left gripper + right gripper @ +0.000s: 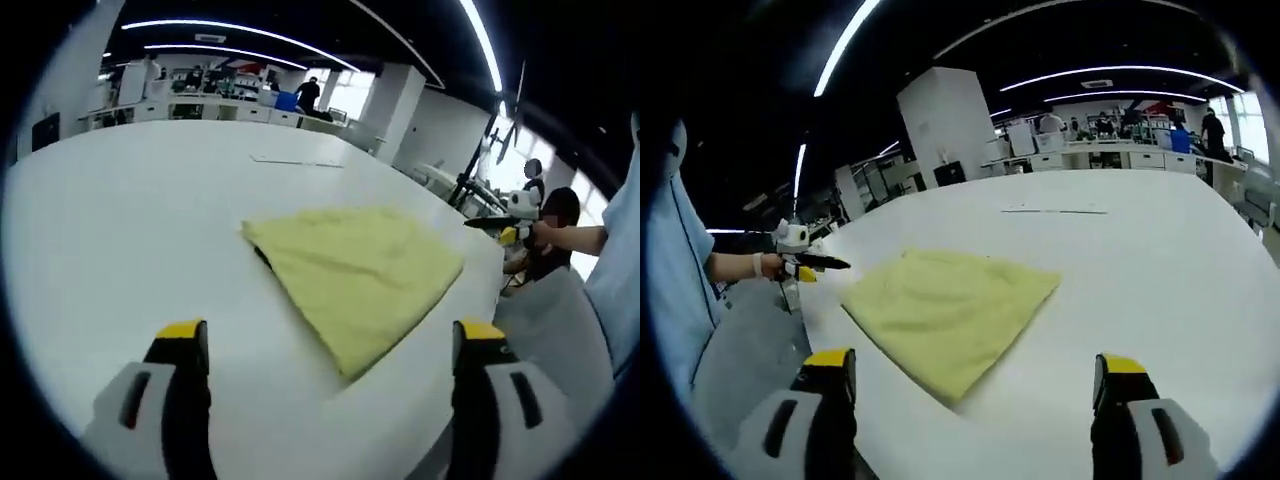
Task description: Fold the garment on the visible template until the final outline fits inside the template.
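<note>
On the white table (120,220), the folded yellow garment (355,275) lies ahead of both spread-jawed, empty grippers: left gripper (330,345), right gripper (975,372).

Both views: near, facing table (120,220) | share cloth (355,275), seemingly opposite sides

I'm at a broad white table (120,230). Curved ceiling light strips (230,30) glow overhead, by a white pillar (945,120). Desks (1120,155) and bright windows (350,90) line the far side.
</note>
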Demonstrator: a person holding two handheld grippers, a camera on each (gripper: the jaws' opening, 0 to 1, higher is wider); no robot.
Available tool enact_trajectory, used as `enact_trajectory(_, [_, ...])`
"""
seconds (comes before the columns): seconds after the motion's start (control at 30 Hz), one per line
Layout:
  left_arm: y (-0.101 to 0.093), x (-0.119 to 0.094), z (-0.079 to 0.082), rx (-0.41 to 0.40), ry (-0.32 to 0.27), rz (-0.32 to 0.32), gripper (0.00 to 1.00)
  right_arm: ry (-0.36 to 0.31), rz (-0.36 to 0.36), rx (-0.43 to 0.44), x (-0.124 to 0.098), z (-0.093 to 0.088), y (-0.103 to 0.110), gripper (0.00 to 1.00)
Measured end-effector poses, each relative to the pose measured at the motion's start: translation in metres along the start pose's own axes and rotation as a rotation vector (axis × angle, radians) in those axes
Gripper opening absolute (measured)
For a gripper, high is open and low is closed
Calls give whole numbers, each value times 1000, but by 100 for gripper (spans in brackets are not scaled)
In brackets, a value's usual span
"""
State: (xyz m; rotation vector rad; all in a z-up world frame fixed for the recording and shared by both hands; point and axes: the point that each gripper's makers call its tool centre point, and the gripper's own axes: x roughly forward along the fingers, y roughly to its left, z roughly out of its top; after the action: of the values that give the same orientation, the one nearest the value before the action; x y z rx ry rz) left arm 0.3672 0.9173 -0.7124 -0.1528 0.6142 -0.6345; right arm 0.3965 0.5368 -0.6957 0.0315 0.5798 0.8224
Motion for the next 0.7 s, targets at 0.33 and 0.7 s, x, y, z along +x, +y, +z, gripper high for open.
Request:
enact_trajectory(0.33, [-15, -6, -3, -33, -33, 29, 99, -15, 22, 46, 3, -8, 13, 100])
enact_trajectory(0.7, [-17, -10, 5, -37, -92, 101, 99, 10, 62, 14, 8, -12, 32, 100])
